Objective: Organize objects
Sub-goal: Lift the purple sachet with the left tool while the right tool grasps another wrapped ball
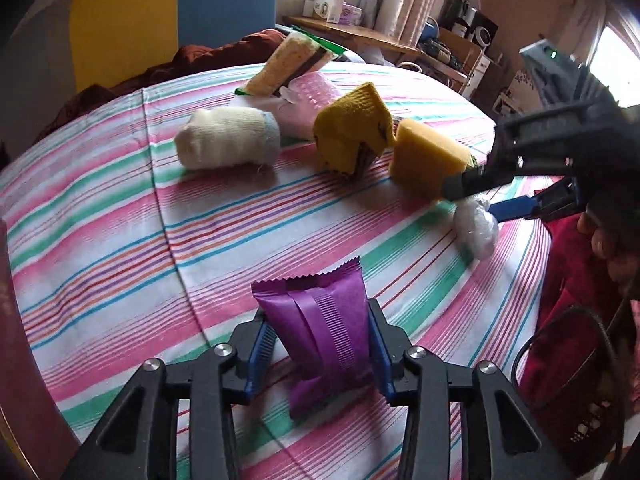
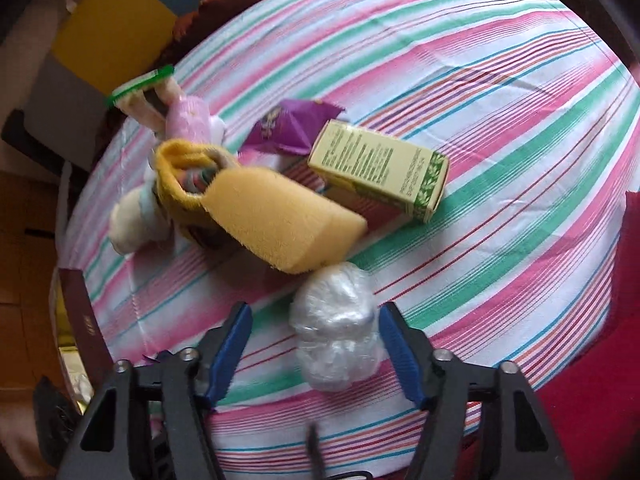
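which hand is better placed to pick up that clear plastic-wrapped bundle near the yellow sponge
Right. The plastic-wrapped bundle already sits between the right gripper's fingers, touching one and clear of the other. The left gripper is occupied, its fingers closed on the purple packet, farther from the bundle.

sponge (image 2: 280, 220) lies on the bedspread (image 2: 500, 92) between sock roll (image 2: 184, 176) and box (image 2: 380, 168).

Purple wrapper packet (image 1: 324, 332) upright, near centre of striped cloth. Clear plastic wad (image 2: 336, 344) at right. Yellow sponge (image 2: 276, 224), mustard sock (image 1: 352, 136), white sock (image 1: 226, 138) far.
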`<control>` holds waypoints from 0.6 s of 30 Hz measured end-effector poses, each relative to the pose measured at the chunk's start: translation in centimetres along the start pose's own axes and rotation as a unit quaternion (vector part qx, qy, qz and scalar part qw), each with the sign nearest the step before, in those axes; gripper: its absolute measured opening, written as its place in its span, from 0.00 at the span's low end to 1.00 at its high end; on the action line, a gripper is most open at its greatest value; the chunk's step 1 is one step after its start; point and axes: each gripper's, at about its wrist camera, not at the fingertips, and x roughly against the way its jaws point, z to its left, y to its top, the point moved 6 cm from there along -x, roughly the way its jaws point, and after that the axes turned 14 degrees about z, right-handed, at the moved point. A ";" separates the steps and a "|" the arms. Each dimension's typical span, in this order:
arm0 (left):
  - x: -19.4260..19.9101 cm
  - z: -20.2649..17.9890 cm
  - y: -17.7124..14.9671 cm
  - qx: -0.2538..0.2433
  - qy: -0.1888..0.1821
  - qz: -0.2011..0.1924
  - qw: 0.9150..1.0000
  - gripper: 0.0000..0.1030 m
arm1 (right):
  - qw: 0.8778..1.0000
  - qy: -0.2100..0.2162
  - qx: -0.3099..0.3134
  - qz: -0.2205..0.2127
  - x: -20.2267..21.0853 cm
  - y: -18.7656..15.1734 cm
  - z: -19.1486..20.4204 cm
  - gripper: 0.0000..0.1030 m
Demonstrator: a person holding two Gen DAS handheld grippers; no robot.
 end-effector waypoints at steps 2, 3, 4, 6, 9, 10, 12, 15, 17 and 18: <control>0.1 0.3 -0.2 0.007 -0.007 -0.003 1.000 0.41 | 1.000 -0.018 0.006 0.015 -0.6 0.0 0.2 0.48; 0.2 0.4 -0.3 0.009 -0.009 -0.004 1.000 0.41 | 0.999 -0.025 0.008 0.021 -0.8 0.0 0.2 0.43; 0.3 0.4 -0.4 0.010 -0.009 -0.005 1.000 0.41 | 0.999 -0.037 0.015 0.028 -1.2 0.0 0.4 0.40; 0.6 0.5 -0.8 0.009 -0.010 -0.007 1.000 0.40 | 0.998 -0.047 0.028 0.035 -1.5 -0.1 0.8 0.38; 1.0 0.5 -1.4 0.011 -0.012 -0.011 1.000 0.40 | 0.997 -0.053 0.050 0.034 -1.6 -0.4 1.4 0.37; 1.2 0.6 -1.6 0.012 -0.012 -0.011 1.000 0.40 | 0.996 -0.045 0.066 0.027 -1.4 -0.6 1.9 0.37; 1.6 0.7 -2.0 0.016 -0.008 -0.013 1.000 0.38 | 0.995 -0.028 0.098 0.018 -1.1 -1.0 2.8 0.36; 2.1 0.9 -2.6 0.024 -0.007 -0.016 1.000 0.36 | 0.991 -0.008 0.133 0.004 -0.6 -1.3 3.5 0.36; 2.7 1.1 -2.9 0.030 -0.006 -0.020 0.999 0.36 | 0.990 -0.006 0.139 -0.003 -0.4 -1.1 3.9 0.36; 3.0 1.2 -2.9 0.032 -0.006 -0.024 0.999 0.36 | 0.990 -0.006 0.140 -0.005 -0.3 -1.1 3.9 0.36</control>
